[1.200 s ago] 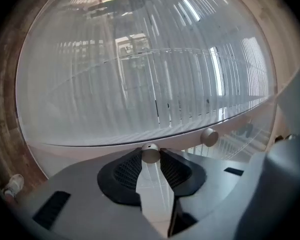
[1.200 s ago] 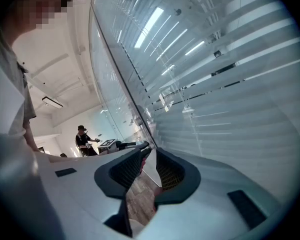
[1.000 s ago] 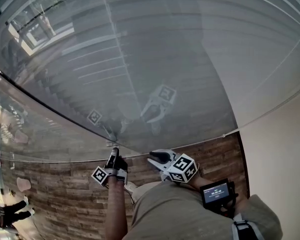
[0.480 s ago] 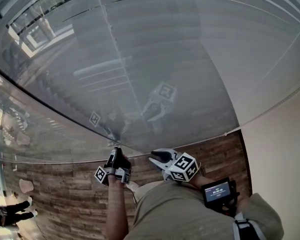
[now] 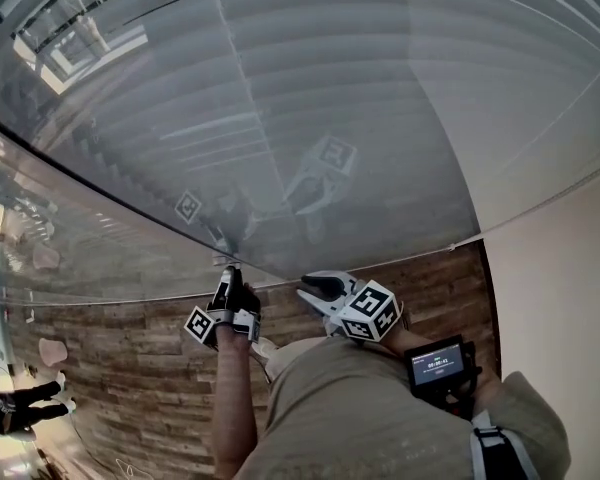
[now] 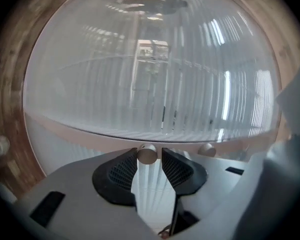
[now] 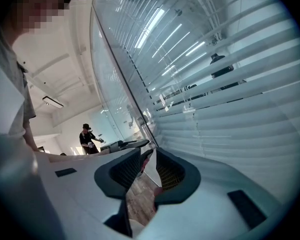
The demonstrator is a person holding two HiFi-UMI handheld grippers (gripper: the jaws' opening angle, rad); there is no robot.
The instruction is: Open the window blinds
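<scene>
Horizontal blinds (image 5: 360, 88) hang behind a large glass pane and their pale slats fill the left gripper view (image 6: 155, 99). A small round knob (image 6: 147, 154) sticks out at the pane's lower frame (image 5: 228, 265). My left gripper (image 5: 230, 276) points level at it, and the knob sits between the jaw tips (image 6: 150, 156). It touches the left pad, with a thin gap at the right pad. These jaws have just opened a little. My right gripper (image 5: 317, 293) hovers beside it, open and empty (image 7: 149, 164), aimed along the slats (image 7: 230, 99).
A second round knob (image 6: 206, 149) sits further right on the frame. Wood-plank flooring (image 5: 130, 368) runs below the pane and a cream wall (image 5: 570, 298) stands at the right. A small screen (image 5: 440, 363) is strapped to the right forearm. A person (image 7: 87, 136) stands far off.
My left gripper has rolled slightly about the knob while staying in place. The right gripper has not moved.
</scene>
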